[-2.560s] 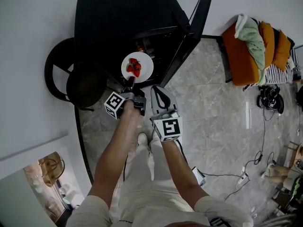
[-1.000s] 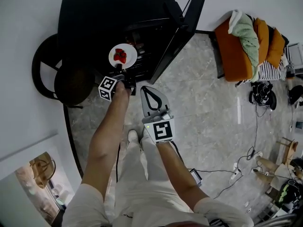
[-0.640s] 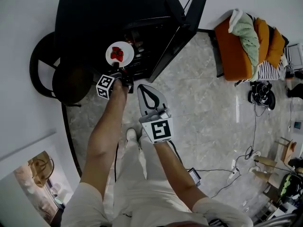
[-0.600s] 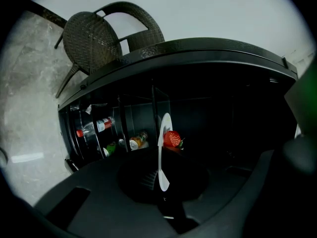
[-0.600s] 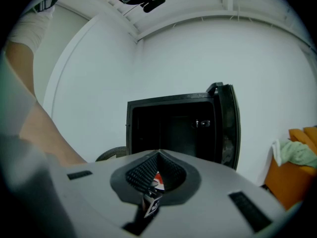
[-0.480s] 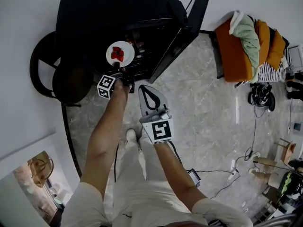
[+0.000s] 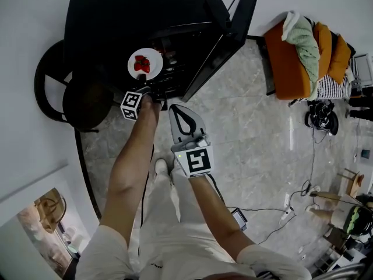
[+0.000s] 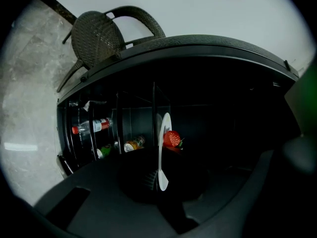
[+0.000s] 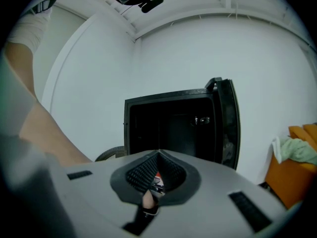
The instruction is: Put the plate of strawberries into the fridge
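"In front of the open fridge (image 7: 134, 16), what's your left claw (image 7: 145, 86) doing?"

"Yours is clenched on the near rim of the white plate (image 7: 145, 63). In the left gripper view the plate (image 8: 163, 148) runs edge-on straight out from between the jaws, its rim pinched at the left claw (image 8: 162, 181)."

"And the strawberries (image 7: 140, 63)?"

"They sit red on the plate, which you hold at 12 o'clock of the claw, right at the fridge's open front, against its dark interior. I can't tell whether it rests on a shelf. One strawberry (image 8: 172, 138) shows beside the plate's edge in the left gripper view."

"What's inside the fridge?"

"At 9 o'clock of the plate there, racks hold a clear bottle (image 8: 92, 126) with a red cap and label, and some jars (image 8: 132, 144) below it."

"My right claw (image 7: 181, 110)?"

"Clenched on nothing: in the right gripper view its jaws meet at the tips (image 9: 158, 153). You hold it at 5 o'clock of the left claw, over the grey stone floor (image 7: 262, 139)."

"Anything around?"

"The fridge door (image 7: 232, 37) stands open at 3 o'clock of the plate, and a dark wicker chair (image 7: 78, 98) sits at 8 o'clock."
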